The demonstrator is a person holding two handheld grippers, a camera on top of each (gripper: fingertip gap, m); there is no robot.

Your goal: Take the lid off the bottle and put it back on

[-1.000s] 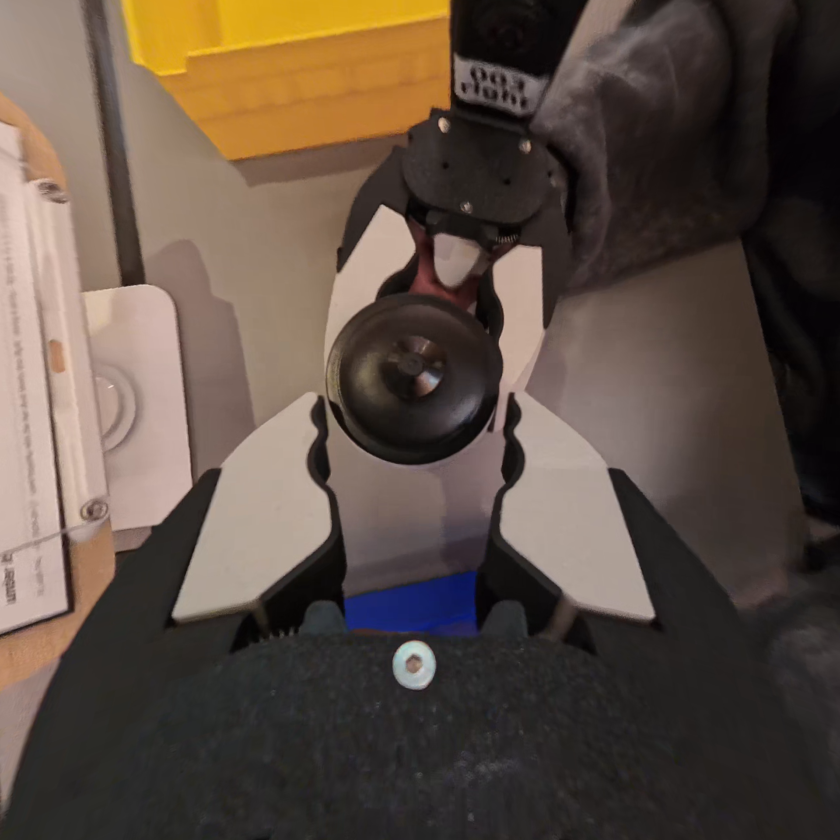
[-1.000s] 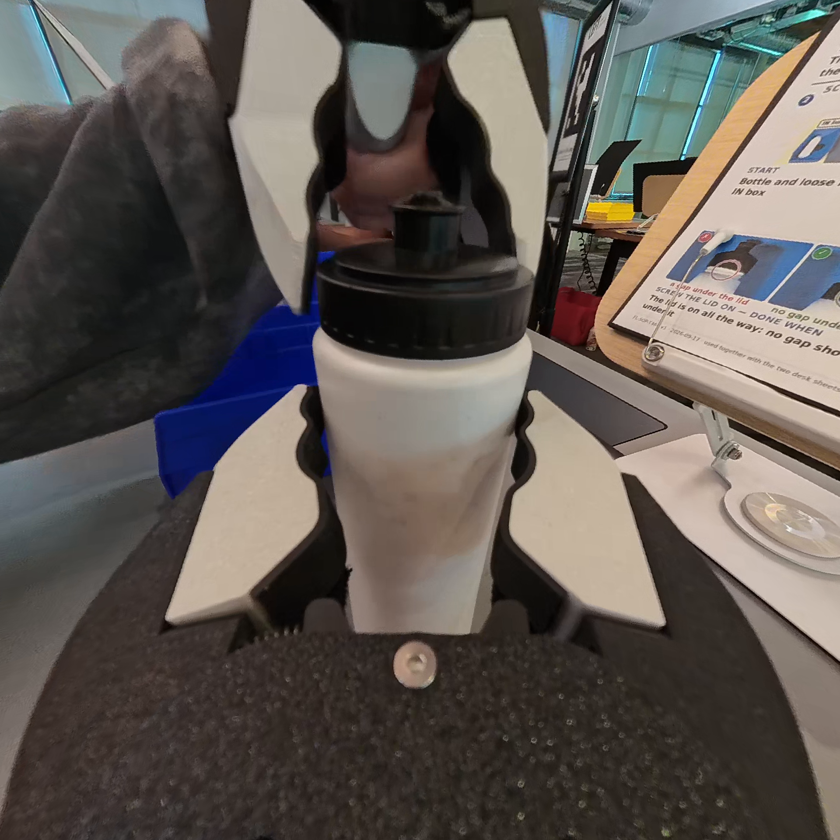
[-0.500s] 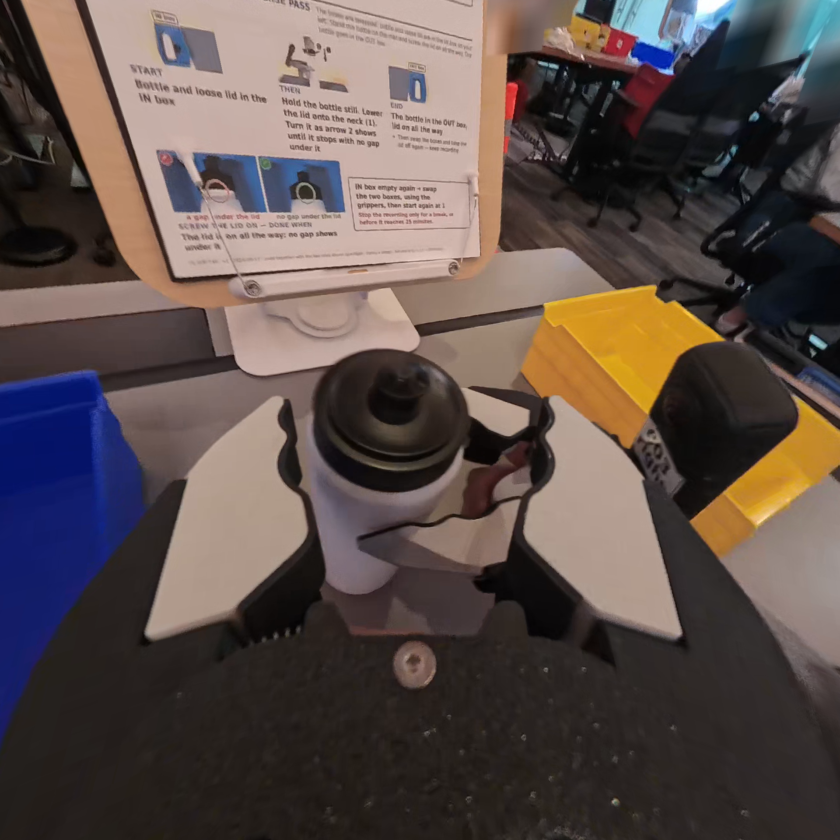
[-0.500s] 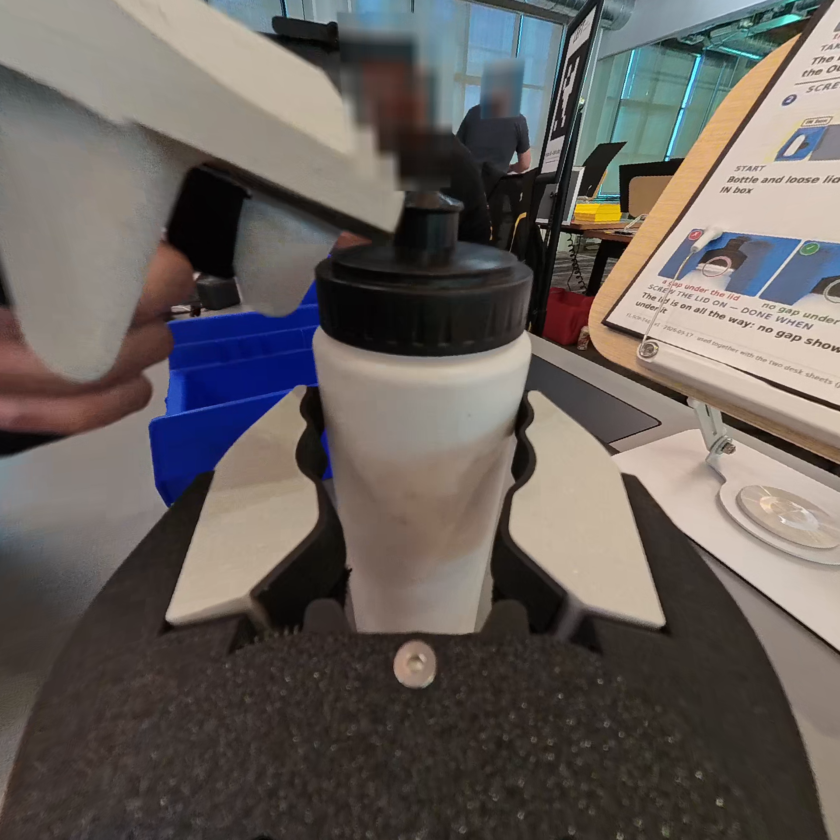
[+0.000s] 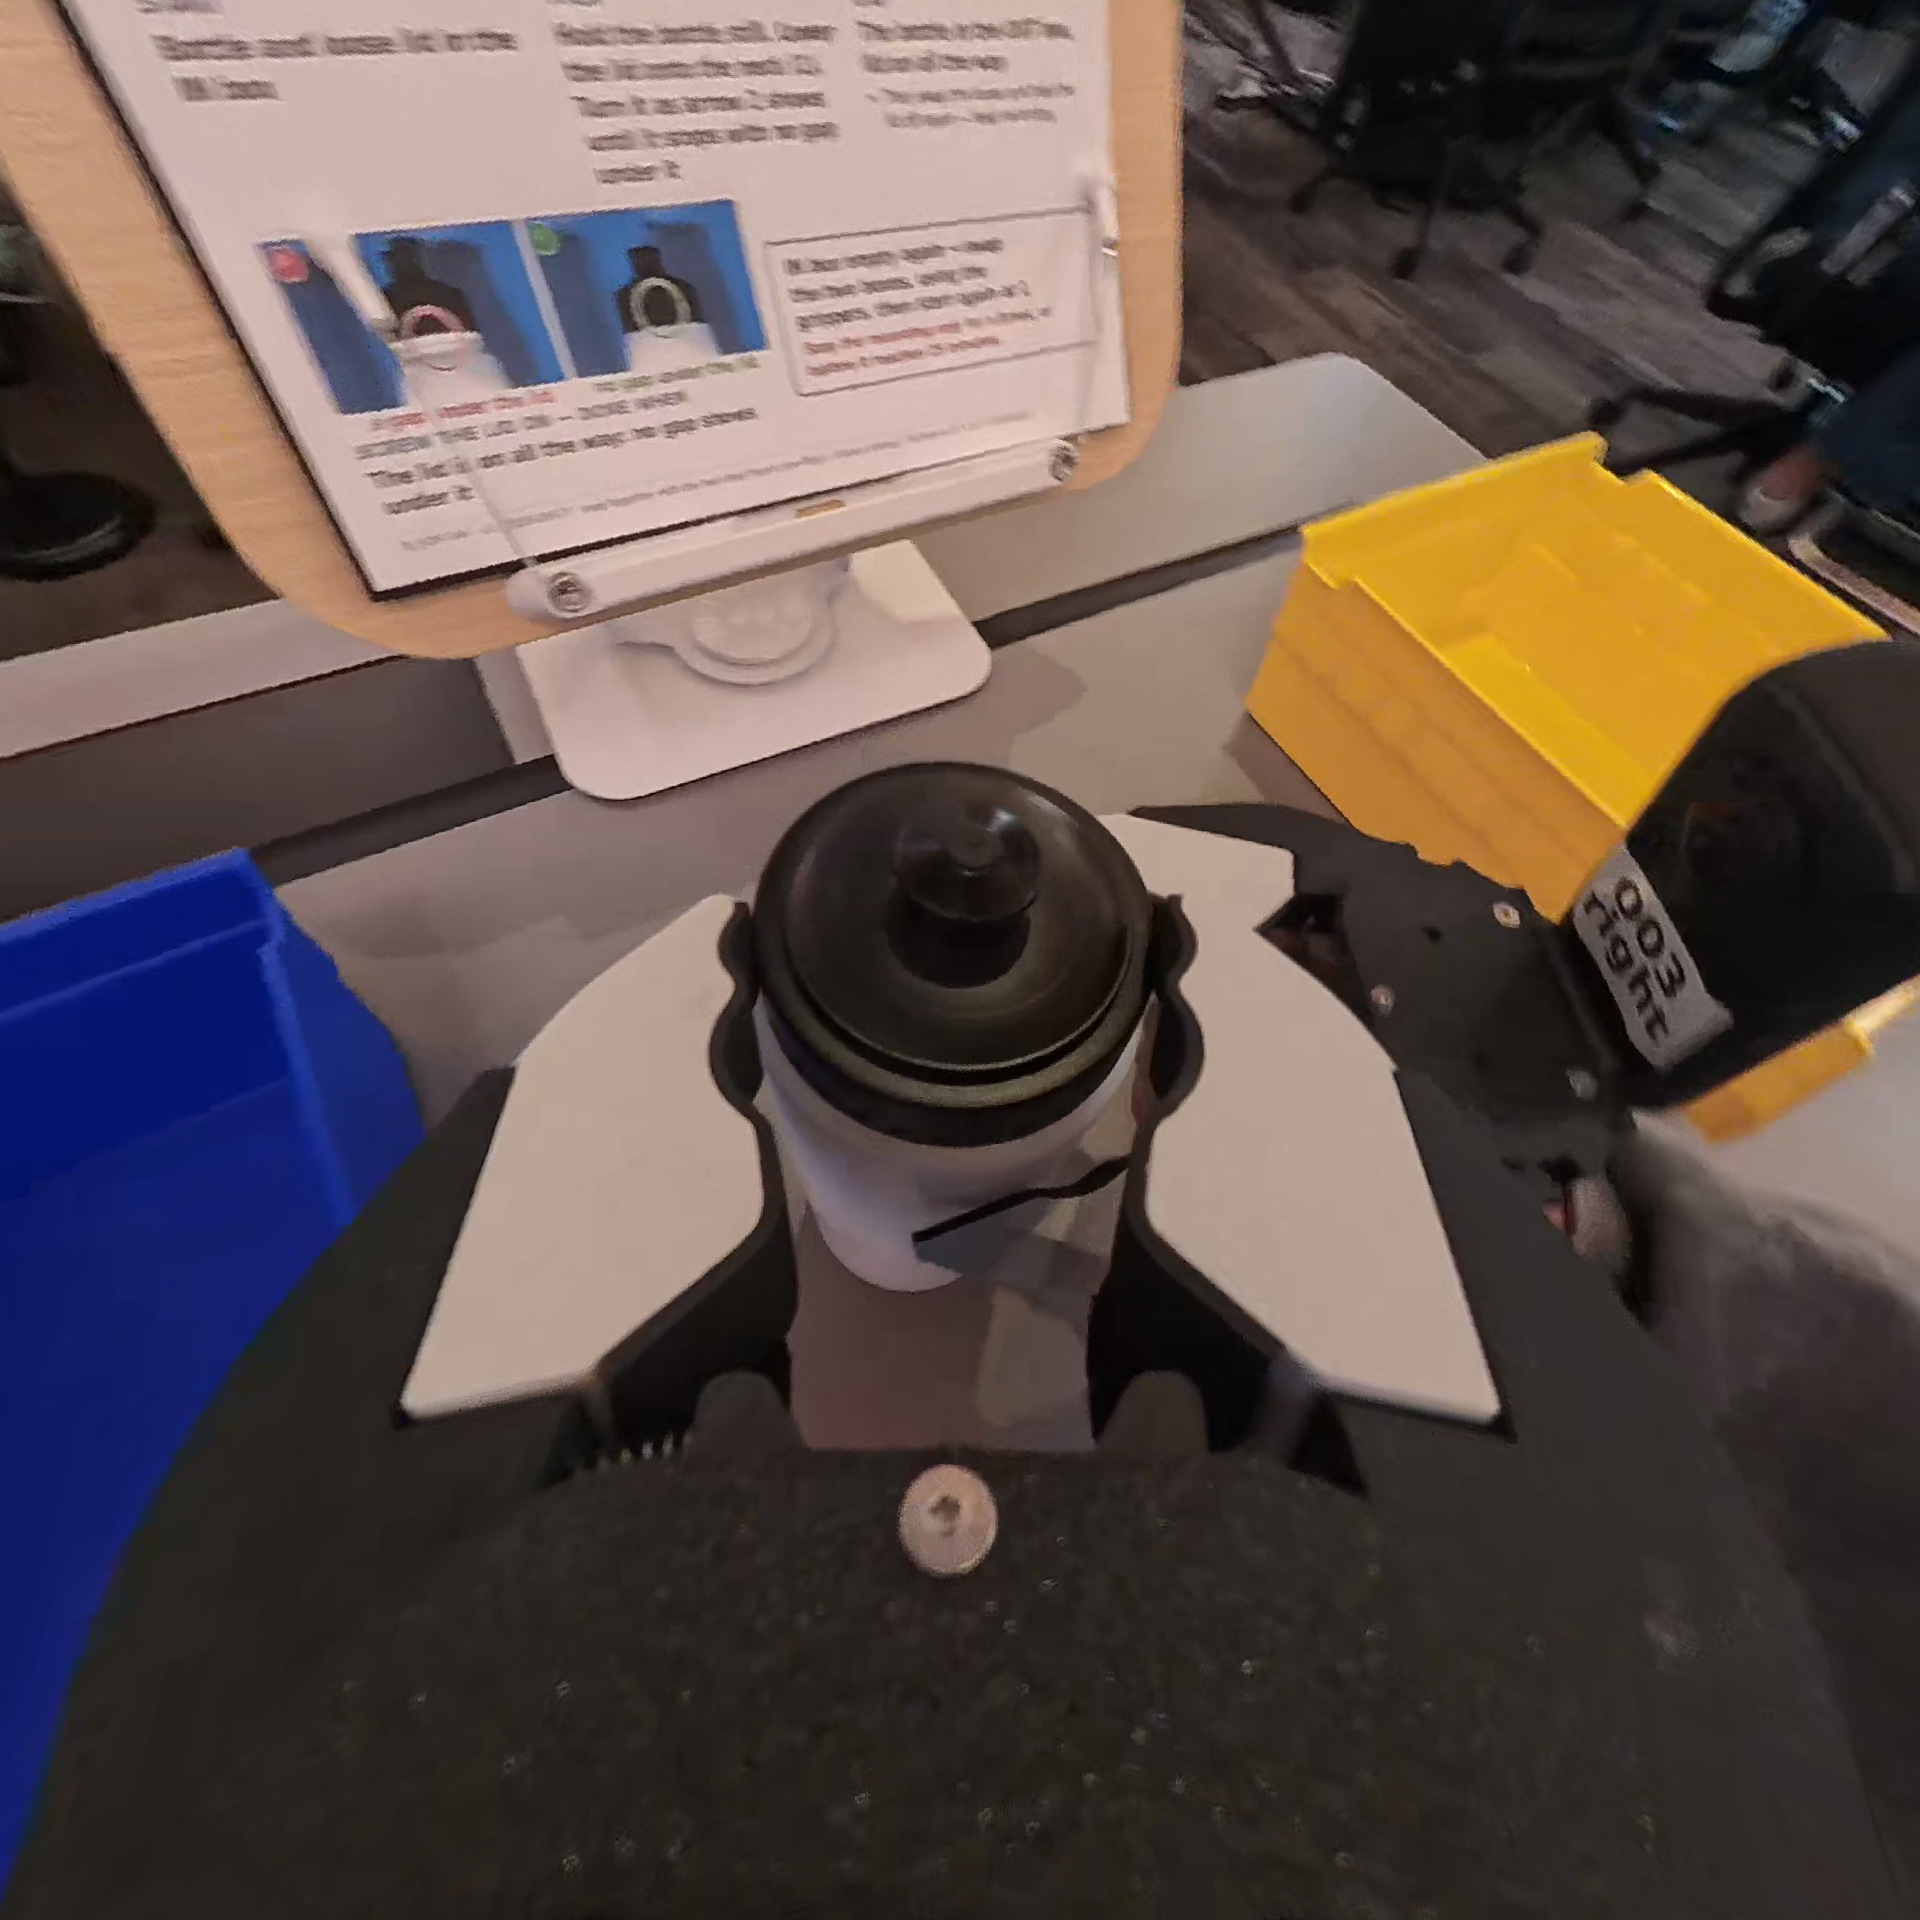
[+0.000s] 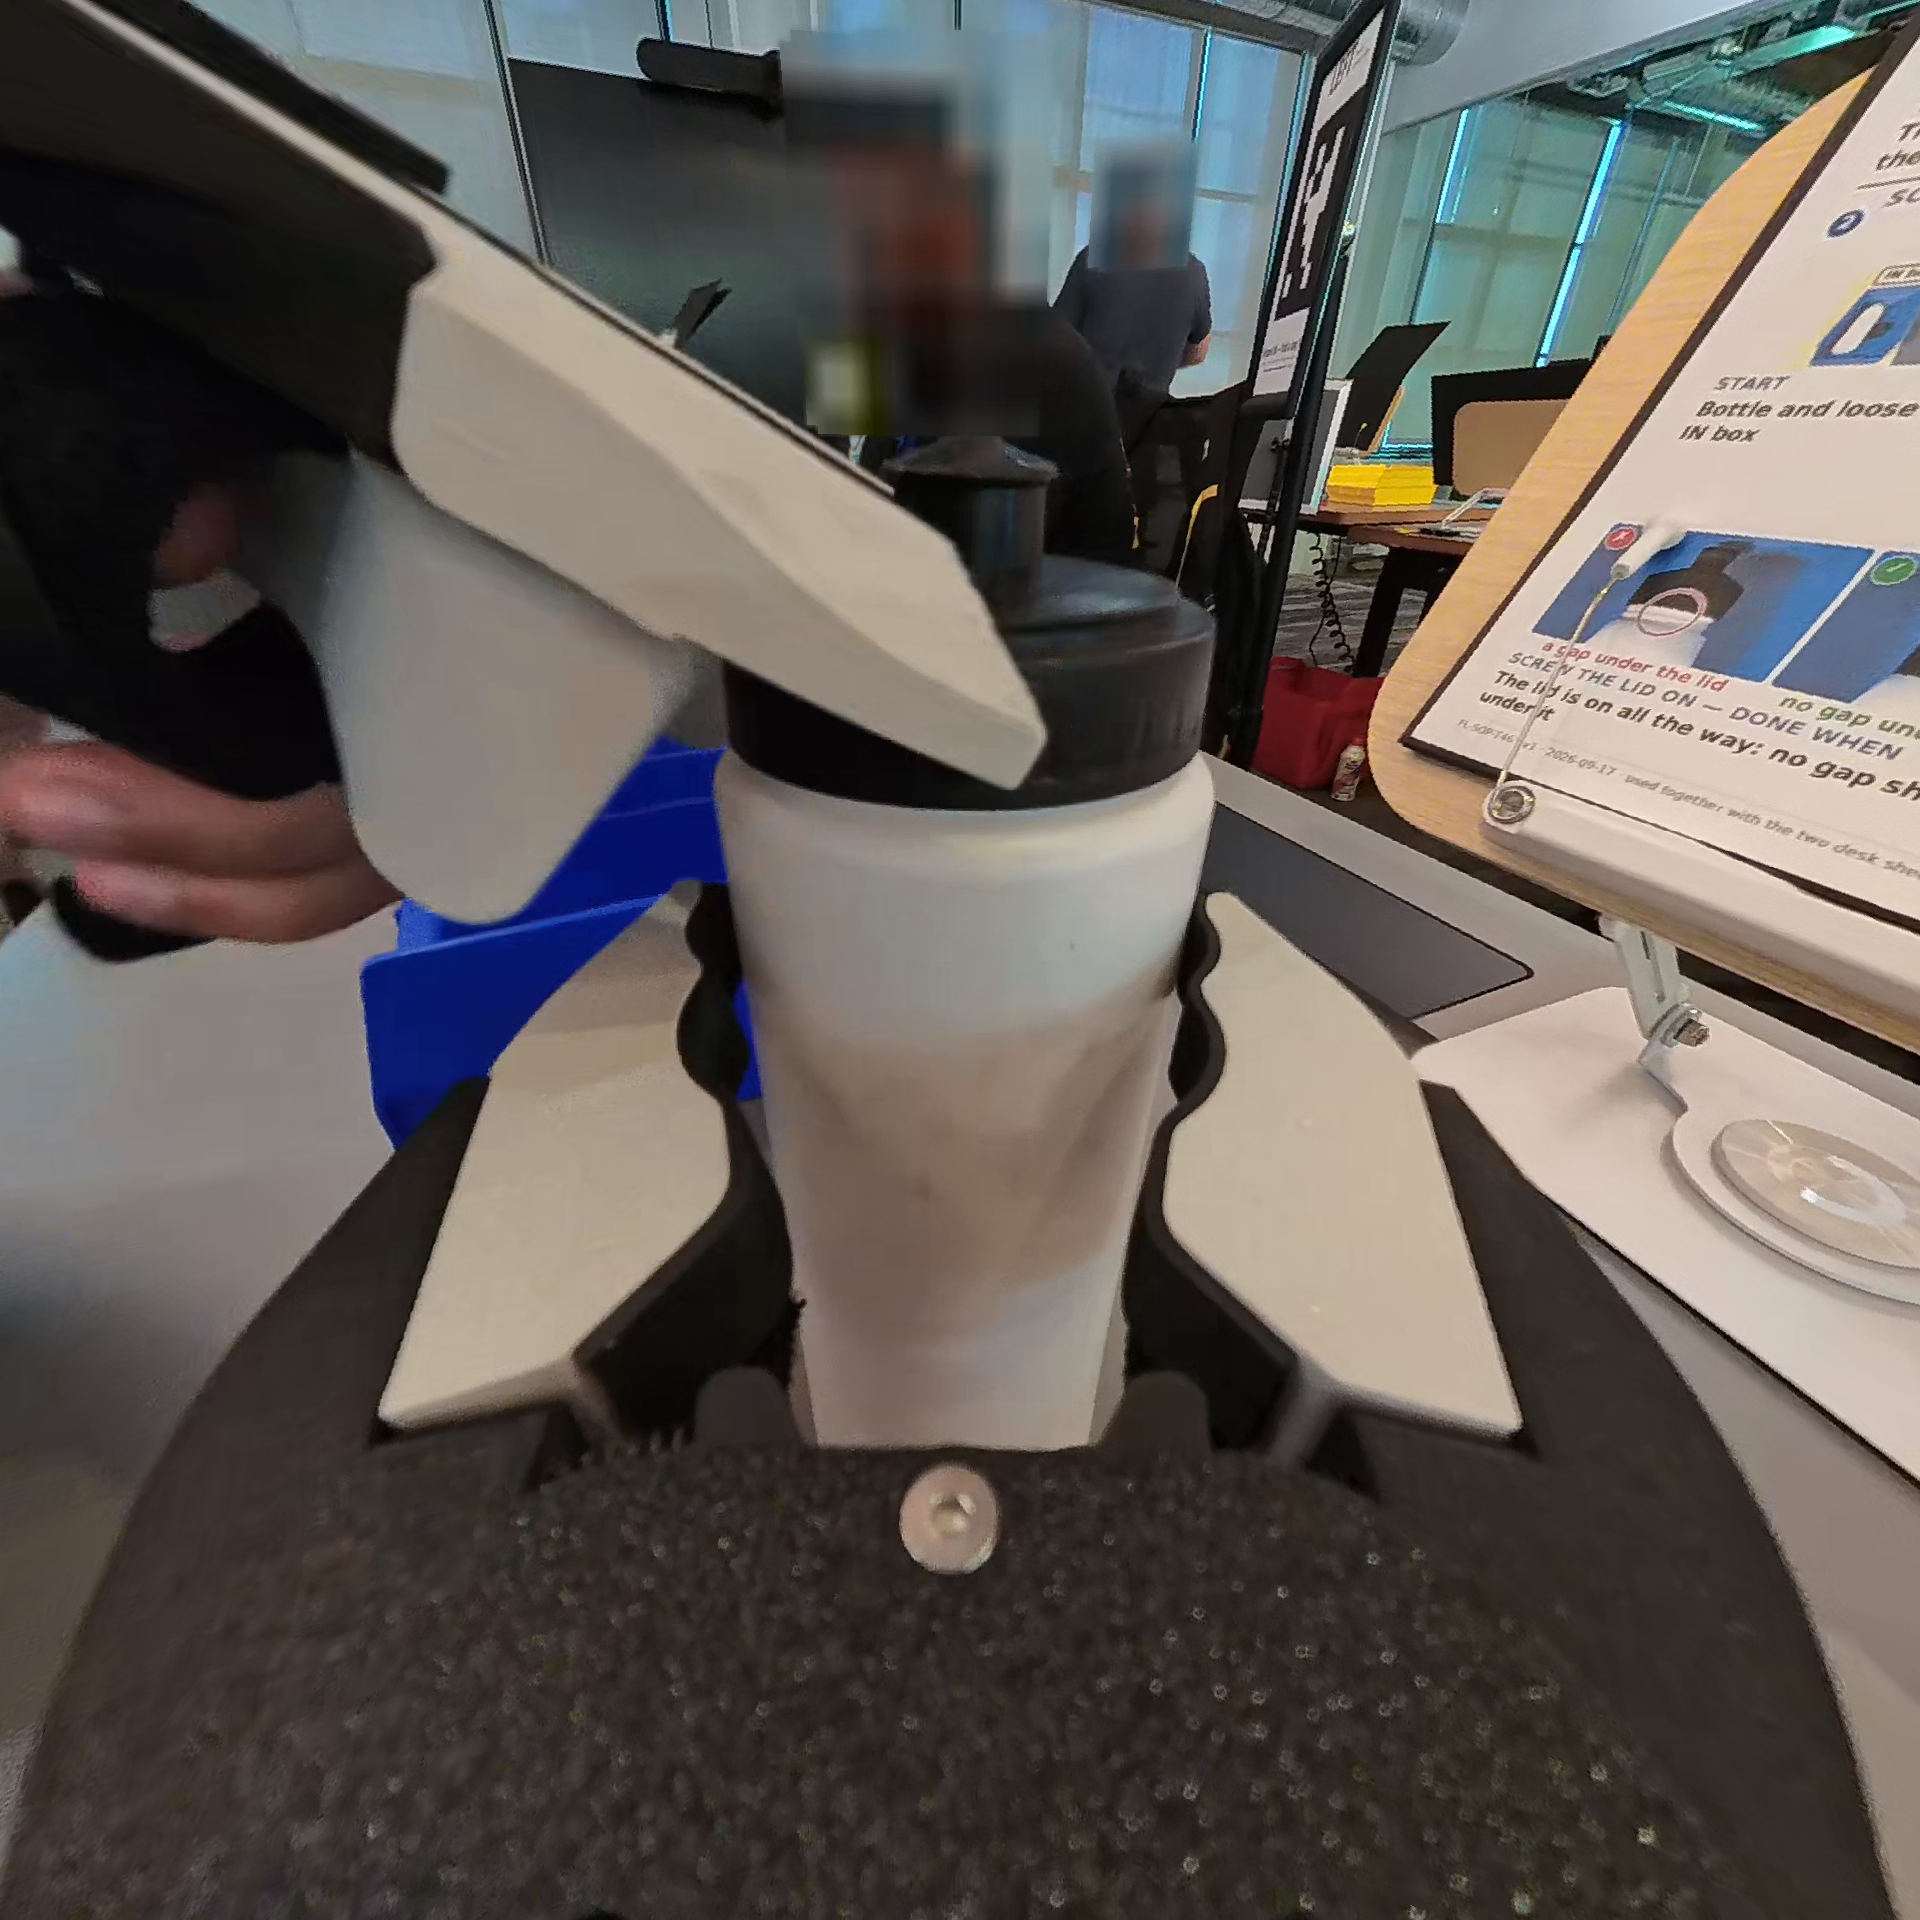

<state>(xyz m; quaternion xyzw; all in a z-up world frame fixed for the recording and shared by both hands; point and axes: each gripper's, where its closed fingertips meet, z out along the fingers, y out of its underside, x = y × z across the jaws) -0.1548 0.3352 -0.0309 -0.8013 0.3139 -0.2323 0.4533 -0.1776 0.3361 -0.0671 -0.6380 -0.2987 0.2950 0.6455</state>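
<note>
A white bottle (image 6: 956, 1039) stands upright with its black lid (image 6: 1122, 675) on. My right gripper (image 6: 956, 987) is shut on the bottle's body below the lid. My left gripper (image 5: 951, 925) comes at the lid (image 5: 951, 987) from above at a tilt, and its two fingers press on opposite sides of the lid's rim. One left finger (image 6: 675, 551) lies across the lid's side in the right wrist view. The bottle body (image 5: 862, 1174) shows below the lid in the left wrist view, and the right gripper's black body (image 5: 1455, 987) is at the right there.
A blue bin (image 5: 156, 1091) stands left of the bottle and a yellow bin (image 5: 1507, 675) at the right back. An instruction board (image 5: 623, 260) on a white stand base (image 5: 769, 675) stands behind the bottle. A hand (image 6: 156, 831) holds the left gripper. People and chairs are far behind.
My left gripper has swung from straight above the lid to a tilted approach from the side, come down around the lid, and narrowed its fingers onto it. The right gripper and bottle have stayed put.
</note>
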